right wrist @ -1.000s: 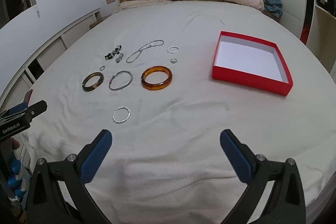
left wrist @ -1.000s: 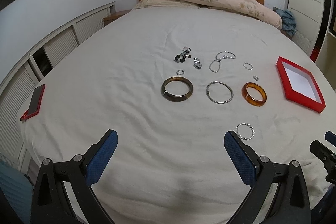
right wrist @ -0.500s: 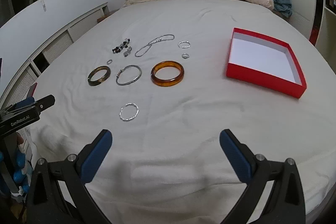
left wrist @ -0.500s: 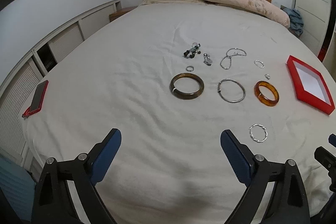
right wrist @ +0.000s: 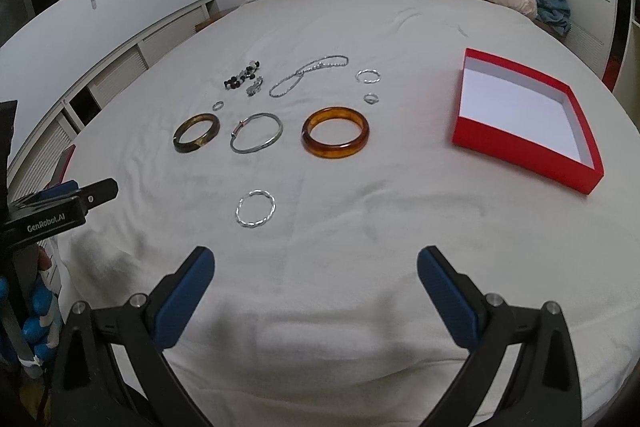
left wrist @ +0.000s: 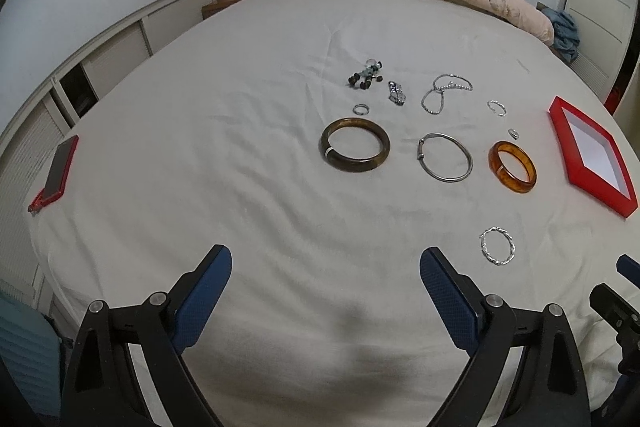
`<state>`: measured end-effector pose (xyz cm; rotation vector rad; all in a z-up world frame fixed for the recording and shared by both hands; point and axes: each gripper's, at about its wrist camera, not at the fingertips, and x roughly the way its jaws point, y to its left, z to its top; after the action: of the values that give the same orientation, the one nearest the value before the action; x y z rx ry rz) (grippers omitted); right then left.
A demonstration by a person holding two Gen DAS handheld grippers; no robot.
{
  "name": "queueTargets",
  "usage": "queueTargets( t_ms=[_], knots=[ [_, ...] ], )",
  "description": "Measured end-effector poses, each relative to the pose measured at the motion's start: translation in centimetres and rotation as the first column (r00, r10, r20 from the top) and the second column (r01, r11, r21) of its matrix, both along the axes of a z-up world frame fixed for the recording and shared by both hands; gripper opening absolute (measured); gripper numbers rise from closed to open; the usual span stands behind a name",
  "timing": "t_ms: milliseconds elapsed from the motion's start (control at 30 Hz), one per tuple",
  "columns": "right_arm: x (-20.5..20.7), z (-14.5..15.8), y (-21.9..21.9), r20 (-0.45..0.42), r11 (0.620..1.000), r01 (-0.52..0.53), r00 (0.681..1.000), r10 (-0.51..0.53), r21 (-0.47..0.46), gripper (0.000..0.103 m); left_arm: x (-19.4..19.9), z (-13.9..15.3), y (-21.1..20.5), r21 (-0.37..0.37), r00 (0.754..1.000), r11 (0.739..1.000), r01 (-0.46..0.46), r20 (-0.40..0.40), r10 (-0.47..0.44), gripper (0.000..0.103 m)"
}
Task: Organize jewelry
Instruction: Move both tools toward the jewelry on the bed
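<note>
Both pairs of tongs are held spread wide and empty above the near edge of the bed (right wrist: 320,327), the left tongs (left wrist: 326,279) to one side and the right tongs (right wrist: 316,281) to the other, with nothing caught between the blue pads.

The closest piece to either is a twisted silver bangle (right wrist: 256,208), seen ahead and a little left of the right tongs' centre line; in the left wrist view the same bangle (left wrist: 497,245) lies ahead and off to the right, just beyond the right-hand pad. It lies flat, a ring with no long axis, so no particular turn of the wrist appears to be called for.

Farther up the sheet a row is formed by a dark olive bangle (right wrist: 197,132), a thin silver bangle (right wrist: 256,132) and an amber bangle (right wrist: 335,133), with a silver chain (right wrist: 306,75), a beaded piece (right wrist: 242,77) and several small rings behind.

The open red box (right wrist: 524,155), white inside and empty, sits well apart to the right of the jewelry, so the right tongs are judged the nearer to both bangle and box.
</note>
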<state>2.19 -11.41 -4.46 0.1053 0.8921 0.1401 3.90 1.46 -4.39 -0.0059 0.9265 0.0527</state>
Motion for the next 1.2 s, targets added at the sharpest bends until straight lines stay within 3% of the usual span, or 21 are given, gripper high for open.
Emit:
queueTargets(
  t_ms=[333,467,633,1200],
  knots=[
    [0.9,-0.5,0.9,-0.022,0.999,-0.036,0.999,0.036,-0.002,0.092,0.3,-0.2,0.5,0.015,1.0,1.0,-0.016,0.015,0.016,0.094],
    [1.2,-0.8,1.3,-0.035,0.999,-0.051,0.998,0.051,-0.004,0.09,0.8,-0.6,0.8,0.003,1.0,1.0,-0.015,-0.002,0.015,0.084],
    [1.5,-1.1,1.6,-0.051,0.998,-0.064,0.997,0.064,0.003,0.081,1.0,-1.0,1.2,-0.007,1.0,1.0,-0.022,-0.015,0.022,0.084],
    [3.5,-1.8,4.4,-0.091,0.993,-0.117,0.989,0.115,-0.019,0.079,2.0,-1.2,2.5,-0.025,1.0,0.999,-0.028,-0.009,0.028,0.084]
  ],
)
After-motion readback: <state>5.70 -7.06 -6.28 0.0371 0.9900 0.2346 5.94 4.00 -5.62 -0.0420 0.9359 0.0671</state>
